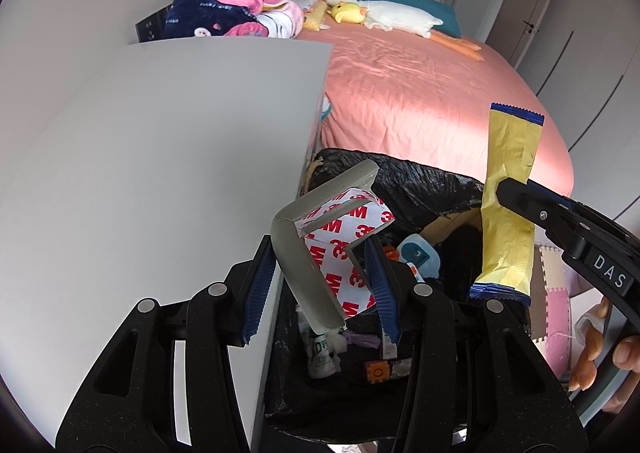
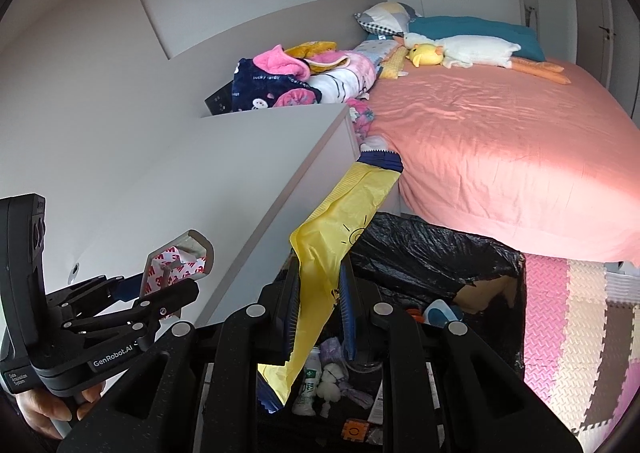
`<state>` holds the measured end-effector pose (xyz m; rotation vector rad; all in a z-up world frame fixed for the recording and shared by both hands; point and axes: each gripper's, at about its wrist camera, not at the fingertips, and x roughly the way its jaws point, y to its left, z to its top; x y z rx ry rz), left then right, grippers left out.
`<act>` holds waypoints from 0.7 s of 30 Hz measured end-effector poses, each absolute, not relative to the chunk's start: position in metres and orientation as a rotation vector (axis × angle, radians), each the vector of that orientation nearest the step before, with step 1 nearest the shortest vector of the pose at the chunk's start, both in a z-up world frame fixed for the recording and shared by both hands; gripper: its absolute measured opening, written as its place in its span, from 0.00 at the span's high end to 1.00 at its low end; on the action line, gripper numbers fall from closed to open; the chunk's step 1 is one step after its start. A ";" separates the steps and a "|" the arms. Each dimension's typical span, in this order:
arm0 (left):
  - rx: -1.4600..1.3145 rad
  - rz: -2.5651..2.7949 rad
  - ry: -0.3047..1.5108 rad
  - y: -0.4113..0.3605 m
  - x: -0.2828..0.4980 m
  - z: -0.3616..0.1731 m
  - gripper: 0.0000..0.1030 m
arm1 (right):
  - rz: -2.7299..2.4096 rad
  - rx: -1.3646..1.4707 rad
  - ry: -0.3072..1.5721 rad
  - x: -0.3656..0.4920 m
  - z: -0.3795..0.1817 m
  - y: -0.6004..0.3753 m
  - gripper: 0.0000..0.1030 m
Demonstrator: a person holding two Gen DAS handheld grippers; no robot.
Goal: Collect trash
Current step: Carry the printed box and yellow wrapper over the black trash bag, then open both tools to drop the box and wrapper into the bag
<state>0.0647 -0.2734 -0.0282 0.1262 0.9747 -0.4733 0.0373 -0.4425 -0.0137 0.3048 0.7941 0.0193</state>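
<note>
Carefully now: your left tongs are about half open but clamped on the grey L-shaped foam corner guard with red-printed white backing paper, and your right tongs are nearly closed, pinching the long yellow plastic wrapper with dark blue ends at mid-length. Both pieces hang over the black-bag-lined trash bin, which stands between the white worktop and the pink-sheeted bed and already holds bottles and scraps. The guard sits near the bin's worktop-side edge, so if you release there it could catch the rim or the worktop's edge and fall outside. The wrapper is light and floppy; its upper end reaches beyond the bin's rim, so it may drape over the bag's edge or drift onto the foam floor mat. Loose backing paper might also cling to a pad.
</note>
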 end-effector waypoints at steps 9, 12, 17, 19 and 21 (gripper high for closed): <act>0.176 -0.544 0.985 -0.306 0.056 -0.033 0.55 | -0.043 0.326 0.779 0.021 -0.015 -0.473 0.81; 0.189 -0.573 0.990 -0.316 0.054 -0.035 0.55 | -0.062 0.330 0.774 0.015 -0.015 -0.481 0.81; 0.204 -0.598 0.994 -0.327 0.049 -0.037 0.55 | -0.089 0.342 0.775 0.012 -0.017 -0.491 0.81; 0.208 -0.601 0.996 -0.329 0.050 -0.038 0.55 | -0.095 0.345 0.775 0.011 -0.018 -0.494 0.81; 0.212 -0.604 0.998 -0.330 0.049 -0.039 0.55 | -0.100 0.345 0.776 0.010 -0.018 -0.496 0.81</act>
